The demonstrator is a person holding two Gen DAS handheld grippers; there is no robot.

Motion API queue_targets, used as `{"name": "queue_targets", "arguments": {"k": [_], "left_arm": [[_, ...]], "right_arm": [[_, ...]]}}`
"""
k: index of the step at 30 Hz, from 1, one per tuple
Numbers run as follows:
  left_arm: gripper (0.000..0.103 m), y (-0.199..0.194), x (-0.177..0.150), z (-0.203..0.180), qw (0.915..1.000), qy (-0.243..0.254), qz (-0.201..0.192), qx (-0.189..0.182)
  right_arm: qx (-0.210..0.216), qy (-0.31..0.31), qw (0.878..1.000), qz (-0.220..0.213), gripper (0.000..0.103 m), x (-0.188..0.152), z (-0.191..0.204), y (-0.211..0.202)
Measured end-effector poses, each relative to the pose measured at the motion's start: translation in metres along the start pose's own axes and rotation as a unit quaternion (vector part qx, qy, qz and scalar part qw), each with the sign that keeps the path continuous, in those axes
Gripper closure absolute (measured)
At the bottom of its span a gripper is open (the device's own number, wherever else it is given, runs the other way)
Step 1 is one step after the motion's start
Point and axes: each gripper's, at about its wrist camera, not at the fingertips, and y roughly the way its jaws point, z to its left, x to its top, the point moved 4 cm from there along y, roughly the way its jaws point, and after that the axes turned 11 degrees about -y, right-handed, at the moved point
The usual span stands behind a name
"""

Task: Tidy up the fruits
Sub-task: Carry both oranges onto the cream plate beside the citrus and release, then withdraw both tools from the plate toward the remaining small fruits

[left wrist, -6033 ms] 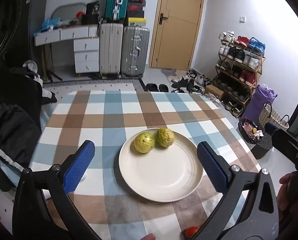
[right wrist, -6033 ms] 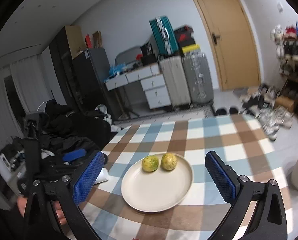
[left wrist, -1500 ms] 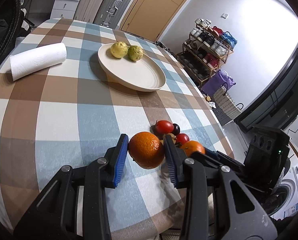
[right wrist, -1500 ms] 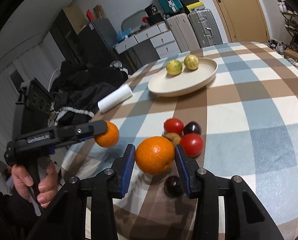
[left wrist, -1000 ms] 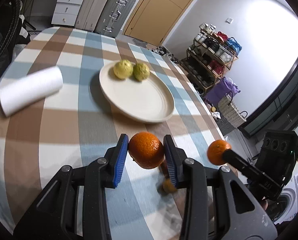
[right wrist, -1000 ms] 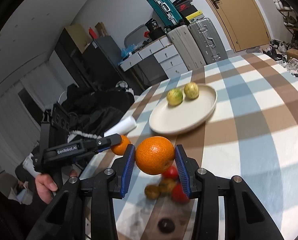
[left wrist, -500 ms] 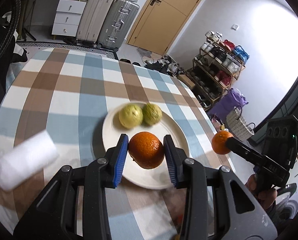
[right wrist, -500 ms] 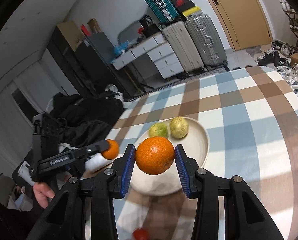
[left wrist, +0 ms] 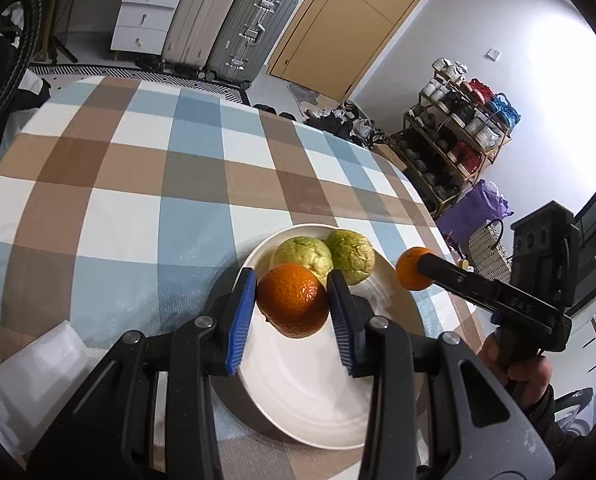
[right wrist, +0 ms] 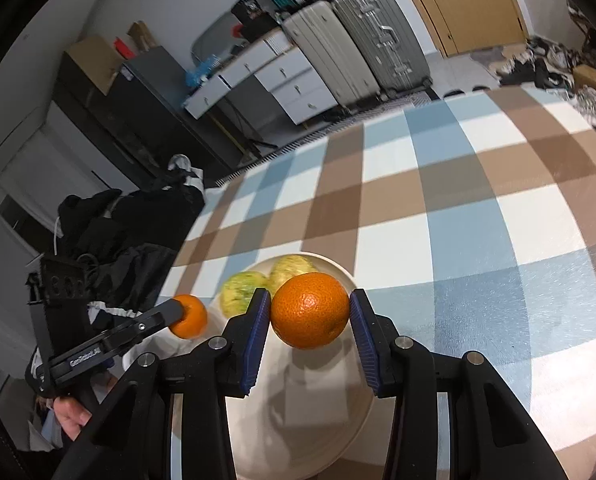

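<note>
left tool [left wrist: 292,312] clamps round orange fruit [left wrist: 292,305] | right tool [right wrist: 308,320] clamps second orange [right wrist: 309,310] | both above cream round plate [left wrist: 298,392], near two green guavas [left wrist: 325,258]

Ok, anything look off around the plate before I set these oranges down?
Nothing stands out. The plate sits flat on the checked tablecloth with two green fruits at its far side, unbroken. Left gripper and right gripper each hold an orange squarely over the plate. No spill or damage shows.
</note>
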Motion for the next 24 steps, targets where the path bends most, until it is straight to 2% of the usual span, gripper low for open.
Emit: {"name": "queue_targets", "arguments": {"k": [9, 19, 22, 24], "left_arm": [[0.069, 0.019, -0.001, 0.009, 1.0000, -0.005, 0.006, -0.001], [0.069, 0.021, -0.005, 0.005, 1.0000, 0.002, 0.001, -0.002], [0.069, 0.018, -0.005, 0.002, 0.9999, 0.005, 0.000, -0.009], [0.067, 0.015, -0.005, -0.002, 0.9999, 0.012, -0.007, -0.001]], "right_arm": [[-0.011, -0.006, 1.000, 0.012, 0.061, -0.002, -0.001, 0.016], [-0.041, -0.024, 0.999, 0.014, 0.060, 0.000, 0.007, 0.020], [-0.043, -0.027, 0.999, 0.009, 0.053, 0.000, 0.010, 0.015], [-0.037, -0.026, 0.999, -0.005, 0.050, 0.001, 0.012, 0.005]]}}
